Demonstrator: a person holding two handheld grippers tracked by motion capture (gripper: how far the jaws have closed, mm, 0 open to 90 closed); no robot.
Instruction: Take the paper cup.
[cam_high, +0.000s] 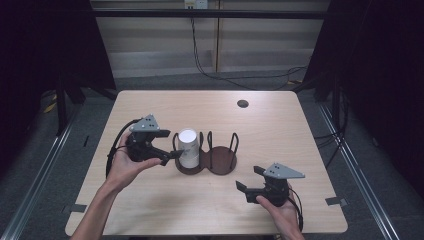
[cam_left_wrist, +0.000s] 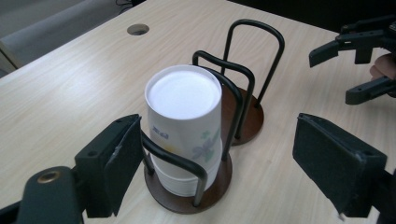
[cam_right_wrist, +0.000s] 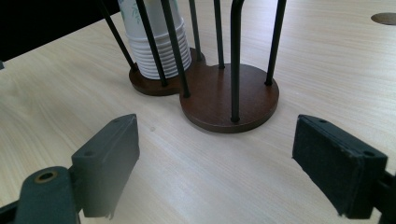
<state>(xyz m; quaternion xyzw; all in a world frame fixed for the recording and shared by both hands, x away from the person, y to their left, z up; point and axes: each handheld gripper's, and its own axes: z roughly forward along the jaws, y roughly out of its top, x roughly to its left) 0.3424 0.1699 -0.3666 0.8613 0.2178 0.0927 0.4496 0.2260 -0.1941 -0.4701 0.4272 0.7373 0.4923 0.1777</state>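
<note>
A stack of white paper cups stands upside down in the left ring of a two-place holder with brown round bases and black wire loops. The holder's right place is empty. My left gripper is open just left of the stack. In the left gripper view its jaws stand wide apart on the near side of the cups, not touching them. My right gripper is open near the table's front right, with nothing between its fingers. In the right gripper view it faces the empty base, apart from it.
The light wooden table has a round cable hole at its back right. Dark curtains and floor rails flank the table, and cables hang on the wall behind. My right gripper shows beyond the holder in the left gripper view.
</note>
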